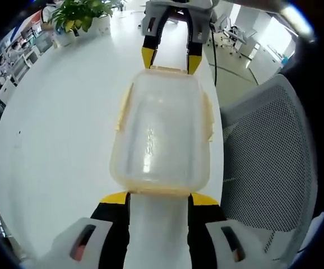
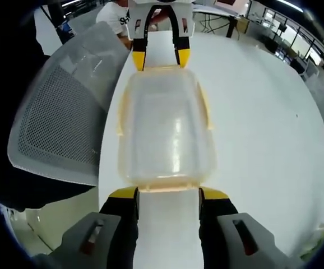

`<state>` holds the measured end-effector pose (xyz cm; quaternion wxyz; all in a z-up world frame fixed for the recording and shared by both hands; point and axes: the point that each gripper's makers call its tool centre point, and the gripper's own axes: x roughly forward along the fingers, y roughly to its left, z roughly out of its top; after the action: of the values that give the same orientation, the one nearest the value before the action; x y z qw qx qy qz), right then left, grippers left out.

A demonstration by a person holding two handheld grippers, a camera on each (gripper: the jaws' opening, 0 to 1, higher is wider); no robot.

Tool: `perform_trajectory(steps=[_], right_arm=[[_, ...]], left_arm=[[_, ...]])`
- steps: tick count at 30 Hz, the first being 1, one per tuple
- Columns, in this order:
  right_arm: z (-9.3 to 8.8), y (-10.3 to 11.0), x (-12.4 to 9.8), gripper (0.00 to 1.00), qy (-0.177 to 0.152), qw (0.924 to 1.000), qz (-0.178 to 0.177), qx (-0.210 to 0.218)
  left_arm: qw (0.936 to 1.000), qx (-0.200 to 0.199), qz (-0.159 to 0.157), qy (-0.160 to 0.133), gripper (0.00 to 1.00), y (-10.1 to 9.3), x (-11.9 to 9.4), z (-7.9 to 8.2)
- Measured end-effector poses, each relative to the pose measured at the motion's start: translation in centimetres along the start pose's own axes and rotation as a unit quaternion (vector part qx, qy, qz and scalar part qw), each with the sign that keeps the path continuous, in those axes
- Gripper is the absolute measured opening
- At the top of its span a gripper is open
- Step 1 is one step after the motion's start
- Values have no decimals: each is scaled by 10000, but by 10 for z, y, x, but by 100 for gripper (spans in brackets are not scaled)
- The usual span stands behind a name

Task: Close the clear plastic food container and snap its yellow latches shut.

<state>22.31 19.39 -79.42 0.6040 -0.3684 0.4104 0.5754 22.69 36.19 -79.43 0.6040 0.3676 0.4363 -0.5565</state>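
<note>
Left gripper [image 1: 159, 197] and right gripper [image 2: 168, 193], fingers apart, facing.

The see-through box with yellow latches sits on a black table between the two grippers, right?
Not quite. The table is white, not black, as the left gripper view shows. The rest holds: the box sits between the left gripper and right gripper.

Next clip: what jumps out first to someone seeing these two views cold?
A clear container with its lid on and yellow latches along its sides lies on a white table, near the edge where a grey mesh chair stands. The left gripper and right gripper face each other from its two short ends, open jaws at the end latches. A potted plant stands at the table's far end in the left gripper view.
</note>
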Motion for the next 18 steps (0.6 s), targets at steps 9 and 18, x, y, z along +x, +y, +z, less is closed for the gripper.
perform_trajectory(steps=[9, 18], right_arm=[[-5, -1, -3, 41, -47, 9998, 8, 181], [-6, 2, -12, 42, -377, 9965, 58, 749]], left_arm=[[9999, -112, 25, 12, 40, 1, 0, -3], [9981, -565, -27, -241, 39, -3, -2, -7]])
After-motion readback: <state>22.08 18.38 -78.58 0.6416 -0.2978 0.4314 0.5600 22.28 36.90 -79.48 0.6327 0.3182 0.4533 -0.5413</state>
